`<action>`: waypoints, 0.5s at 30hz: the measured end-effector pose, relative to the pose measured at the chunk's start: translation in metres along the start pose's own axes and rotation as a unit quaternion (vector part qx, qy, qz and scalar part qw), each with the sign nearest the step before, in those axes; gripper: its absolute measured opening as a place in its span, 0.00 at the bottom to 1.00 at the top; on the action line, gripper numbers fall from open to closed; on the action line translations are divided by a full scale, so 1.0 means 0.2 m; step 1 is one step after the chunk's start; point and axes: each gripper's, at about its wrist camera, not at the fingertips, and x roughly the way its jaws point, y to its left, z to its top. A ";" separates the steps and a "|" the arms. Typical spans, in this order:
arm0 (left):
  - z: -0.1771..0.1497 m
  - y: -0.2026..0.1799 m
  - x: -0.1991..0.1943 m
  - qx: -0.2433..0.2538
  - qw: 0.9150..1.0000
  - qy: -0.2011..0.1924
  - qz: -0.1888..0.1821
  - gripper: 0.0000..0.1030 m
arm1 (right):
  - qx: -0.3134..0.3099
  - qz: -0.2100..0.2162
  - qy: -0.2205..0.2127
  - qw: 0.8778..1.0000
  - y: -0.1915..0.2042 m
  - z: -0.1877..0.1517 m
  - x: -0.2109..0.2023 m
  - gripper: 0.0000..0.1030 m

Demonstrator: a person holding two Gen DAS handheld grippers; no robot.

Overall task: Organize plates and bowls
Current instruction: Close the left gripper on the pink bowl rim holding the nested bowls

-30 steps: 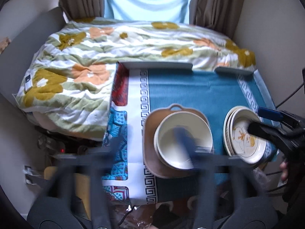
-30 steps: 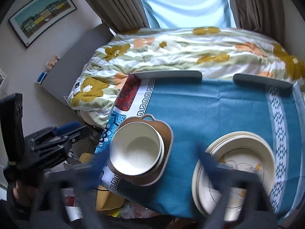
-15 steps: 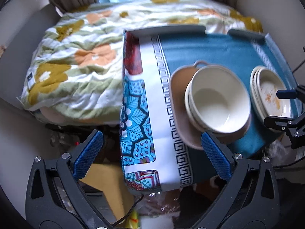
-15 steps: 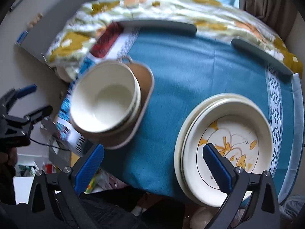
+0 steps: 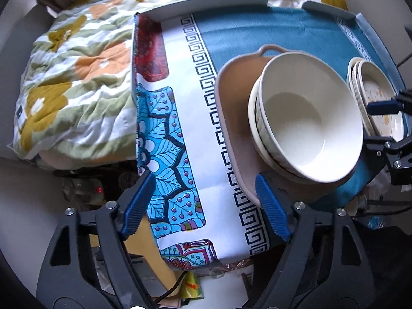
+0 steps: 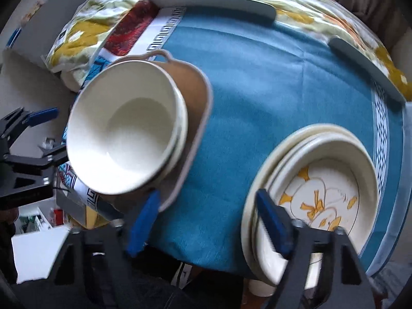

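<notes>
Stacked cream bowls [image 5: 309, 118] sit in a brown handled dish [image 5: 233, 108] on the blue tablecloth; they also show in the right wrist view [image 6: 123, 134]. A stack of cream plates, the top one with an orange flower [image 6: 319, 193], lies at the table's near right edge. My left gripper [image 5: 206, 208] is open and empty, its right finger [image 5: 270, 211] beside the brown dish's near rim. My right gripper [image 6: 206, 219] is open and empty, its right finger [image 6: 273, 221] over the plate stack's near-left rim.
A small table with a patterned blue cloth [image 6: 270, 82] stands against a bed with a floral quilt [image 5: 77, 64]. Grey raised rails [image 6: 213, 0] edge the table's far side. Clutter lies on the floor below the near edge.
Both grippers have moved in closer to the table and lower. The left one now reaches the brown dish's rim, the right one the plate stack's rim.
</notes>
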 end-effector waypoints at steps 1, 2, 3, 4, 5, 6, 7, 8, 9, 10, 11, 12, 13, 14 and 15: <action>0.00 0.00 0.01 0.002 1.000 0.001 -0.002 0.74 | -0.016 -0.013 0.002 1.000 0.02 0.01 0.01 0.65; 0.00 0.00 0.02 0.003 1.000 0.002 -0.003 0.73 | -0.024 -0.017 0.002 1.000 0.04 0.02 0.01 0.65; 0.01 0.00 0.03 0.004 1.000 0.003 -0.005 0.71 | -0.030 -0.020 0.003 0.999 0.05 0.02 0.02 0.64; 0.01 0.01 0.03 0.004 1.000 0.004 -0.006 0.70 | -0.031 -0.020 0.005 0.999 0.04 0.02 0.02 0.62; 0.01 0.01 0.04 0.004 1.000 0.006 -0.010 0.69 | -0.031 -0.019 0.005 0.999 0.05 0.02 0.01 0.60; 0.01 0.01 0.05 0.004 1.000 0.006 -0.011 0.68 | -0.038 -0.025 0.003 0.999 0.06 0.02 0.01 0.60; 0.01 0.01 0.05 0.005 1.000 0.006 -0.011 0.68 | -0.047 -0.035 0.001 0.998 0.08 0.02 0.00 0.60; 0.02 0.01 0.05 0.005 1.000 0.007 -0.013 0.67 | -0.054 -0.045 0.000 0.998 0.10 0.02 0.00 0.60; 0.02 0.01 0.06 0.007 1.000 0.008 -0.012 0.67 | -0.063 -0.057 -0.002 0.996 0.12 0.01 -0.01 0.60; 0.02 0.00 0.06 0.009 1.000 0.008 -0.012 0.67 | -0.078 -0.074 -0.005 0.994 0.16 0.01 -0.01 0.60; 0.03 0.00 0.07 0.010 1.000 0.009 -0.012 0.67 | -0.089 -0.084 -0.007 0.992 0.17 0.01 -0.01 0.60; 0.03 0.01 0.07 0.010 1.000 0.009 -0.012 0.66 | -0.101 -0.096 -0.009 0.990 0.20 0.00 -0.01 0.60; 0.04 0.01 0.08 0.011 1.000 0.010 -0.012 0.66 | -0.109 -0.105 -0.012 0.988 0.21 0.00 -0.01 0.60; 0.04 0.01 0.08 0.011 1.000 0.010 -0.012 0.66 | -0.114 -0.110 -0.013 0.987 0.21 0.00 -0.02 0.60; 0.05 0.01 0.08 0.012 1.000 0.010 -0.012 0.66 | -0.121 -0.118 -0.015 0.985 0.22 -0.01 -0.02 0.60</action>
